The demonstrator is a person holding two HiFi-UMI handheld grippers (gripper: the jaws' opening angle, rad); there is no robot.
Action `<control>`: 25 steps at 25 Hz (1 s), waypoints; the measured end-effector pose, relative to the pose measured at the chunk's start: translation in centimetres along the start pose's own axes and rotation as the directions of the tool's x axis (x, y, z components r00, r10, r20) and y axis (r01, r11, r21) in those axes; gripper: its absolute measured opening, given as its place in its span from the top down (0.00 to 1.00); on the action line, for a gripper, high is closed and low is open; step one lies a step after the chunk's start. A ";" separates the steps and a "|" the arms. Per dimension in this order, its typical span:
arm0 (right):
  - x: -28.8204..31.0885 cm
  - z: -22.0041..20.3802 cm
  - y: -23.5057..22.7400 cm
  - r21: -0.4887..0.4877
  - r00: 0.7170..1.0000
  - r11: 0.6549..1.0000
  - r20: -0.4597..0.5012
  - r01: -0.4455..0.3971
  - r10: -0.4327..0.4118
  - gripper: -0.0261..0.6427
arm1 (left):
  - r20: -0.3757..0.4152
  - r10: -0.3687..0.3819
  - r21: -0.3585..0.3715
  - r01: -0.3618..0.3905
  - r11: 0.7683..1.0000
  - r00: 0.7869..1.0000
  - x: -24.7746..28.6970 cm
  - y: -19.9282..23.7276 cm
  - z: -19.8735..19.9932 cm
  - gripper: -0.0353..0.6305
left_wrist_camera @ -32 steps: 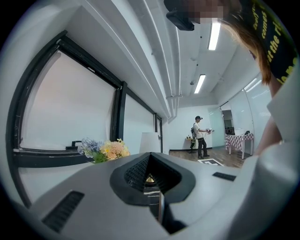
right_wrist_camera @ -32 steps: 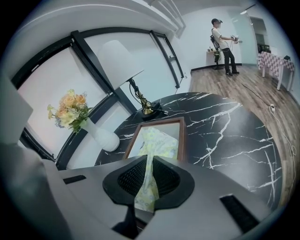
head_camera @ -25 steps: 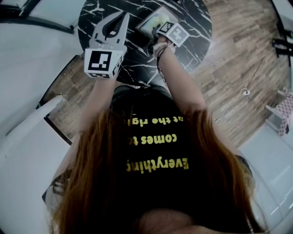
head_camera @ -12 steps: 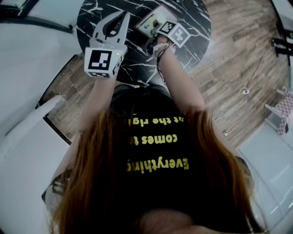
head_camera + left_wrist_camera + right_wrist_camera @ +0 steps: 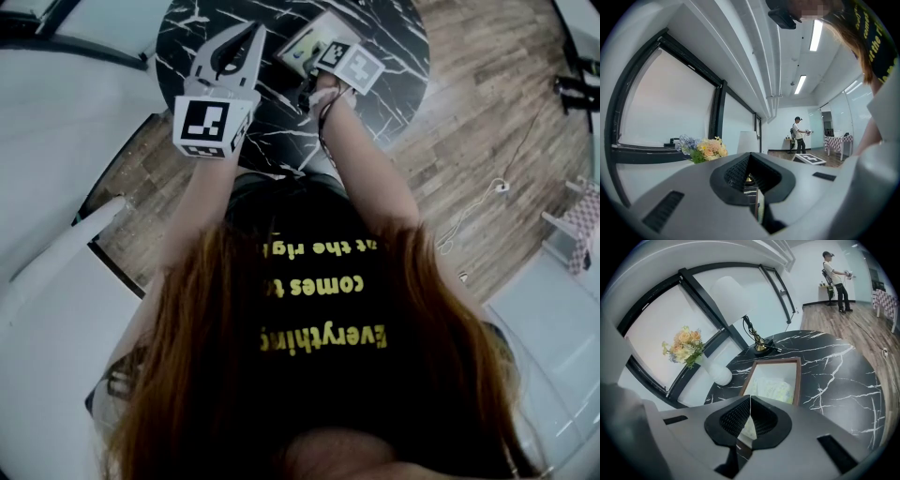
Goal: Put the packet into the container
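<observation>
A pale yellow-green packet (image 5: 773, 387) lies flat inside the wooden-rimmed container (image 5: 799, 380) on the black marble table (image 5: 843, 376). My right gripper (image 5: 750, 401) hovers just short of the container's near end, its pads pressed together with nothing between them. In the head view the right gripper's marker cube (image 5: 349, 64) covers part of the container (image 5: 302, 45), and its jaws are hidden. My left gripper (image 5: 251, 33) is held up over the table's left part, away from the container. The left gripper (image 5: 750, 157) is shut and empty, pointing across the room.
A white vase (image 5: 719, 373) with flowers (image 5: 684, 345) and a lamp (image 5: 759, 341) with a white shade stand at the table's far edge beside the container. Another person (image 5: 834, 275) stands far off on the wooden floor. Windows line the wall behind.
The right gripper's cube has drifted slightly left and up over the container, covering more of it. The left gripper has barely moved.
</observation>
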State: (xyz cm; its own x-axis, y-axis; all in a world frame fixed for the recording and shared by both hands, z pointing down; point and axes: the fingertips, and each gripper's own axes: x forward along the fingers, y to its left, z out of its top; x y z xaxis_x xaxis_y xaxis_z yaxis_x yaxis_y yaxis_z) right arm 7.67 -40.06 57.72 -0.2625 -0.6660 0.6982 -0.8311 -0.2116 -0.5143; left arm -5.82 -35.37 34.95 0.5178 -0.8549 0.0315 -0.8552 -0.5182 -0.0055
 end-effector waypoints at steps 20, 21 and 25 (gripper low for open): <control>-2.8 2.8 5.0 -0.328 0.995 0.944 0.070 -0.042 0.068 0.94 | -0.001 -0.033 -0.015 0.033 0.999 0.999 1.0 -0.5 -0.1 0.95; -3.0 3.1 5.5 -0.349 0.993 0.936 0.089 -0.047 0.083 0.94 | -0.001 -0.033 -0.016 0.033 0.999 0.999 1.0 -0.5 -0.1 0.95; -4.5 4.1 7.2 -0.445 0.972 0.893 0.171 -0.069 0.160 0.94 | -0.002 -0.034 -0.014 0.034 0.999 0.999 1.1 -0.8 -0.3 0.95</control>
State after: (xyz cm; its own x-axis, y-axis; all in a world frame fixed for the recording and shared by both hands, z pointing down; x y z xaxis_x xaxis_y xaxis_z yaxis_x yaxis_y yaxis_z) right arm 4.83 -41.48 48.84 -0.3047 -0.8035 0.5114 -0.9422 0.1756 -0.2854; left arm -4.58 -35.86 35.25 0.5464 -0.8368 0.0335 -0.8375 -0.5464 0.0096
